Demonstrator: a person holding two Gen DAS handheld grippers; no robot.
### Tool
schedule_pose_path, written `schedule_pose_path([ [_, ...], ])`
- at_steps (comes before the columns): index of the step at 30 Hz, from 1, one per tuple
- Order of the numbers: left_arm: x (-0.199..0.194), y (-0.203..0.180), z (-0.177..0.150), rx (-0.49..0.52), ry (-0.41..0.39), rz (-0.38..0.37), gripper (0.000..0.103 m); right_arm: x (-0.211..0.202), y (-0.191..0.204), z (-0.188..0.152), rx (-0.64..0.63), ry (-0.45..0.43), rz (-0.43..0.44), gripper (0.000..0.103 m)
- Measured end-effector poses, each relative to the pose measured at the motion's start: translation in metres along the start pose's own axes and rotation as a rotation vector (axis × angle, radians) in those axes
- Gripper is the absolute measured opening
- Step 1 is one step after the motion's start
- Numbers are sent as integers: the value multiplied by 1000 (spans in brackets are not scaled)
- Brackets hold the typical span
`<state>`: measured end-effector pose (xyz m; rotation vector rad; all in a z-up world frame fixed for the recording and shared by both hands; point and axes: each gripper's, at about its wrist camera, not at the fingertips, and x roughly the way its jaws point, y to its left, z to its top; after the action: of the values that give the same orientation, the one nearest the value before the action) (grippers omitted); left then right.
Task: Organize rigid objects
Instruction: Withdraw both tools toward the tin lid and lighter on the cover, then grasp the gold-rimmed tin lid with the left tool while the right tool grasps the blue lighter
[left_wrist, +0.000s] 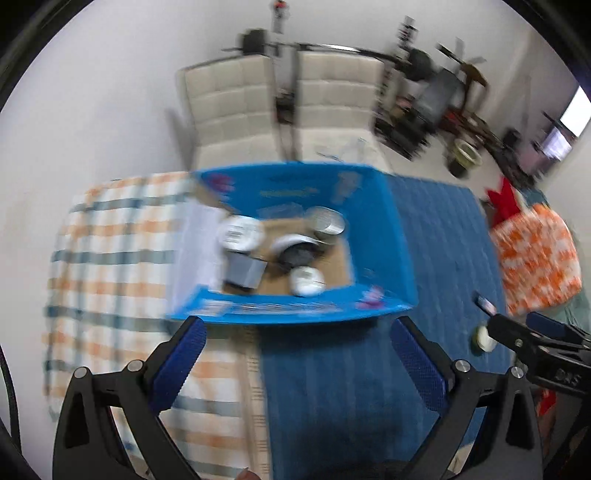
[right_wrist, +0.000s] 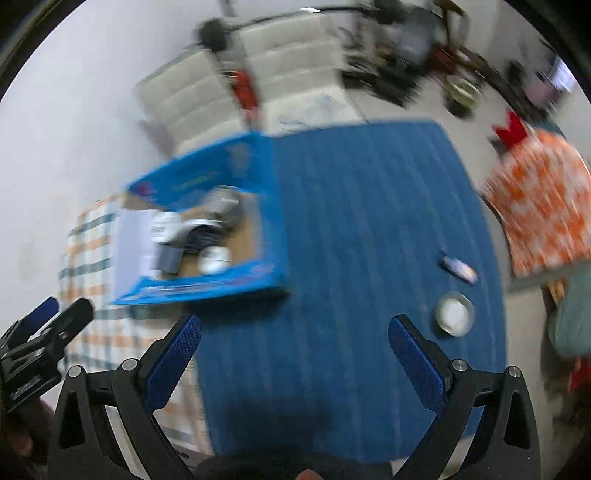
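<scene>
One blue cardboard box (left_wrist: 373, 236) stands open on the table, across the seam between two cloths: a checked cloth (left_wrist: 110, 258) in orange, grey and white, and a blue ribbed cloth (right_wrist: 369, 229). The box sits toward the far edge of the table. Inside it I count about five rigid things, though the blur makes the count unsure: one white round lid or tub (left_wrist: 240, 232), one shiny metal can (left_wrist: 328, 220), one grey square block (left_wrist: 245, 271), one dark round piece with a white rim (left_wrist: 299, 251), and one small white round piece (left_wrist: 306, 281).

Two things lie outside the box on the blue cloth, near the right edge: one round flat tin (right_wrist: 455, 314) with a white top, and one small oblong object (right_wrist: 460, 269), too blurred to name.

The left gripper (left_wrist: 295, 354) is spread wide and holds nothing, near the front wall of the box. The right gripper (right_wrist: 293, 352) is also spread wide and empty, above the blue cloth.

Two pale padded chairs (left_wrist: 229, 103) stand behind the table.
</scene>
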<state>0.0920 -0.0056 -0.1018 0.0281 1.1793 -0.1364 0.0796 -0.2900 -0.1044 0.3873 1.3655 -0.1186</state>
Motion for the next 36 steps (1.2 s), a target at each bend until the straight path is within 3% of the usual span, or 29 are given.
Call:
schedule_pose_path([
  [3, 33, -60, 0, 71, 52, -57, 103, 26, -76, -6, 130, 42, -66, 103],
  [6, 66, -119, -4, 147, 108, -93, 103, 60, -163, -15, 292, 103, -76, 103],
  [9, 107, -187, -11, 236, 187, -127, 103, 86, -224, -23, 379, 136, -69, 103],
  [12, 138, -239, -18, 312, 238, -120, 103, 101, -265, -30, 417, 153, -56, 100],
  [14, 160, -277, -22, 357, 271, -115, 103, 112, -289, -33, 426, 177, -64, 86],
  [16, 179, -306, -27, 389, 301, -120, 103, 119, -312, -37, 434, 193, -68, 78],
  [19, 204, -338, -36, 418, 350, -136, 103, 124, -339, -39, 448, 205, -74, 78],
  [25, 254, -383, -59, 457, 480, -164, 103, 131, -370, -39, 428, 225, -89, 79],
  [28, 269, -394, -69, 489, 497, -146, 100, 133, -371, -33, 377, 236, -107, 79],
  [31, 257, -391, -67, 517, 404, -119, 66, 137, -356, -15, 260, 227, -114, 79],
  [36, 255, -330, -48, 364, 401, -56, 62, 151, -295, 26, -9, 199, -115, 79],
])
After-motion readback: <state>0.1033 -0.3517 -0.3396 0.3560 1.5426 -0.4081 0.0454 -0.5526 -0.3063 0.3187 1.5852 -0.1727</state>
